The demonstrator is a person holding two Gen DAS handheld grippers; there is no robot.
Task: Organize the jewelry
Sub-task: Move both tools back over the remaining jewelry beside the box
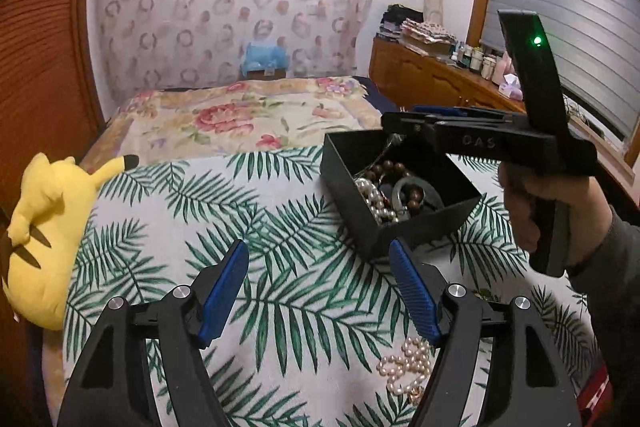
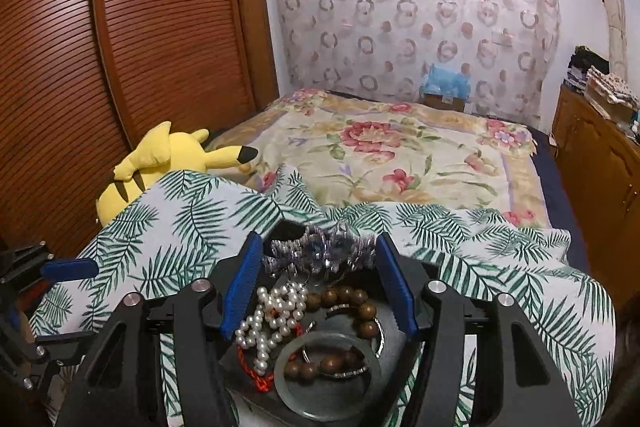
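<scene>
Reaching into the open black rectangular box [image 1: 400,203] with my right hand-held gripper [image 2: 320,283], I have its blue-padded fingers spread wide and holding nothing, poised just above the jumble inside. Directly between the fingers and slightly ahead lies a glittery silver-blue beaded piece [image 2: 320,253]; nearer me, under the fingers, sit a white pearl strand [image 2: 272,319], a brown wooden bead bracelet [image 2: 348,303] and a pale green jade-like bangle [image 2: 328,375]. To take the silver piece cleanly I judge I should lower straight down, centre it between the pads and close slowly, since it may be tangled with the pearls; from this angle I cannot tell whether they interlock.

My left hand-held gripper [image 1: 320,291] is also apart and empty, hovering over the palm-leaf printed cloth [image 1: 200,227] on the bed. A loose pink pearl necklace [image 1: 408,367] lies just below and to the right of its right finger, still outside the box, so it looks like the next pick.

For room: the box walls crowd both right fingers, so sideways travel is tight and lifting vertically is safer. Left of my left hand-held gripper the cloth is open until the yellow plush toy [image 1: 44,235] at the bed's edge.
</scene>
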